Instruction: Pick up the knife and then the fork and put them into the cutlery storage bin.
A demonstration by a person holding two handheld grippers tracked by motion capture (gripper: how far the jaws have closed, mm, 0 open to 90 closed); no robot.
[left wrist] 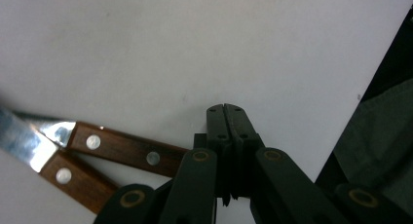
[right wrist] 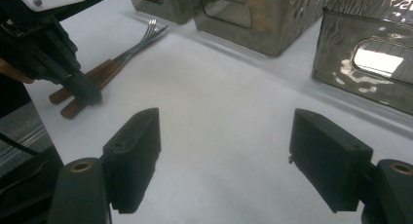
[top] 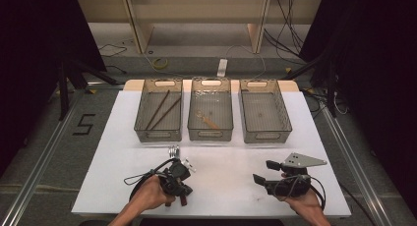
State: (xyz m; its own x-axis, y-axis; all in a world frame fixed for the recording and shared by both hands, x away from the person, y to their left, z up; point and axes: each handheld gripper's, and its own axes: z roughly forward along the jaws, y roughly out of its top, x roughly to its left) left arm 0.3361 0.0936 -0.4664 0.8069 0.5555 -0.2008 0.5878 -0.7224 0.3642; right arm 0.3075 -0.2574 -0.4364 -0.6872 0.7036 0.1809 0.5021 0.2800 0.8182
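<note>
Two forks (top: 173,151) with wooden handles (left wrist: 122,151) lie side by side on the white table top (top: 226,157), tines pointing toward the bins. My left gripper (left wrist: 227,114) is shut, its two jaws pressed flat together with nothing showing between them. It sits low over the handle ends (right wrist: 73,104), its tip (right wrist: 87,93) right beside them, but whether it touches them I cannot tell. In the high view the left gripper (top: 186,190) is at the front left. My right gripper (top: 265,172) rests at the front right, open and empty (right wrist: 224,156), aimed toward the forks.
Three clear bins stand in a row at the back. The left bin (top: 157,136) holds two dark sticks (top: 162,110), the middle bin (top: 210,135) a pale wooden piece (top: 209,120), and the right bin (top: 268,136) looks empty. The table's front edge (top: 221,213) is near both hands.
</note>
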